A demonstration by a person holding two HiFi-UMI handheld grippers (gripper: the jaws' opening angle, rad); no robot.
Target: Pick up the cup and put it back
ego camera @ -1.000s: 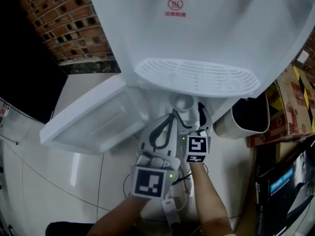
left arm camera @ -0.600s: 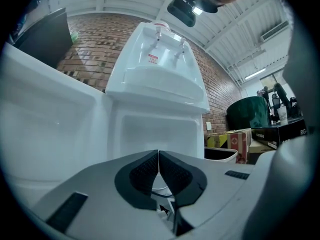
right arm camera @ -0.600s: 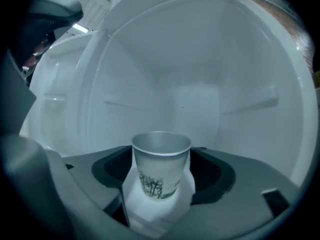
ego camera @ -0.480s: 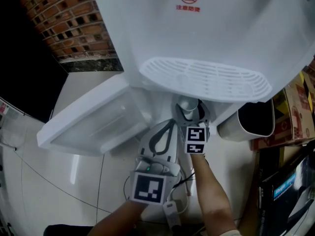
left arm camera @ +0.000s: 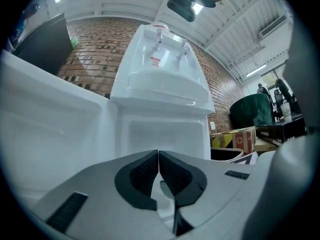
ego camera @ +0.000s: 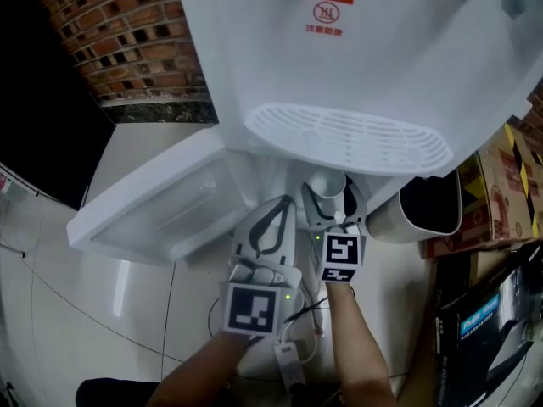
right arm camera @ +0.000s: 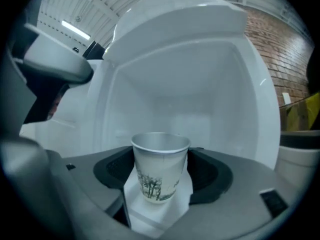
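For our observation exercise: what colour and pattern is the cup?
The cup is white with a dark tree-like print; best in the right gripper view.

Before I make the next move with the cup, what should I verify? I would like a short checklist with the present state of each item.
1. Grip: fingers of the right gripper have just been closing and now press the cup on both sides: ok.
2. The cup stands upright: ok.
3. The cup is empty: cannot tell.
4. The left gripper is shut, empty, away from the cup: ok.
5. The cabinet door is open and the compartment ahead is free: ok.
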